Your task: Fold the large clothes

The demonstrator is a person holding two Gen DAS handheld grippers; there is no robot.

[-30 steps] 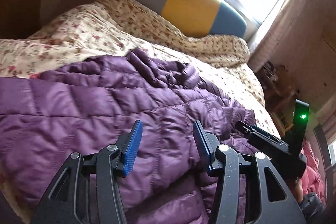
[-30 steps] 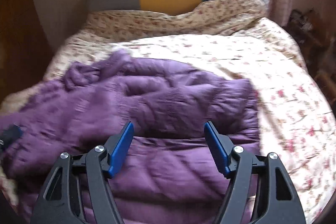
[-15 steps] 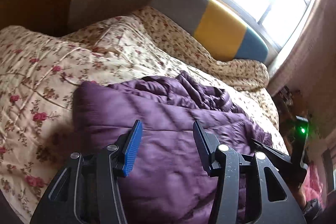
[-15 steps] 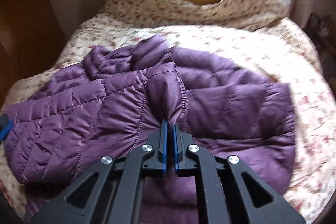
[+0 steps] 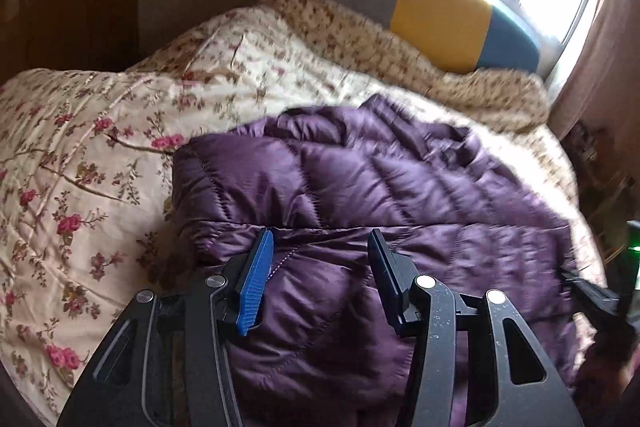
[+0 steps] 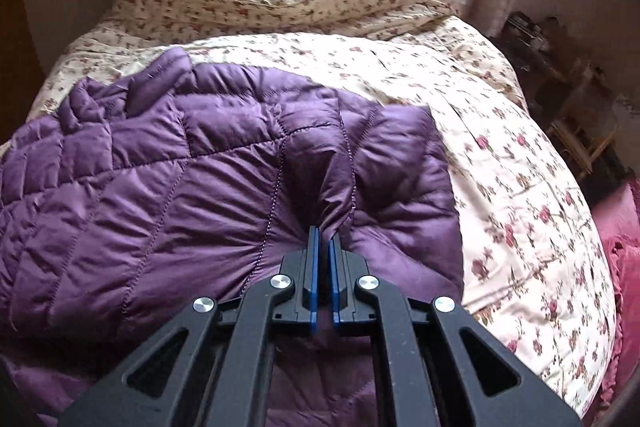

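Still clamping purple jacket point(image 6: 192, 187) fold, right gripper point(image 6: 324, 239) advanced (bare bedspread point(image 6: 500, 131) rightward); left gripper point(image 5: 320, 247) gapes.

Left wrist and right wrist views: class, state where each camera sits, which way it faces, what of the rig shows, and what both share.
Left wrist: on the left hand-held gripper, looking along its open fingers over the purple jacket toward the headboard; the right hand-held gripper shows at the right edge.
Right wrist: on the right hand-held gripper, pinching a jacket fold, facing the headboard.
Shared: jacket, floral quilt, headboard.

Open floral quilt point(image 6: 500, 155) right of jacket point(image 6: 180, 187)
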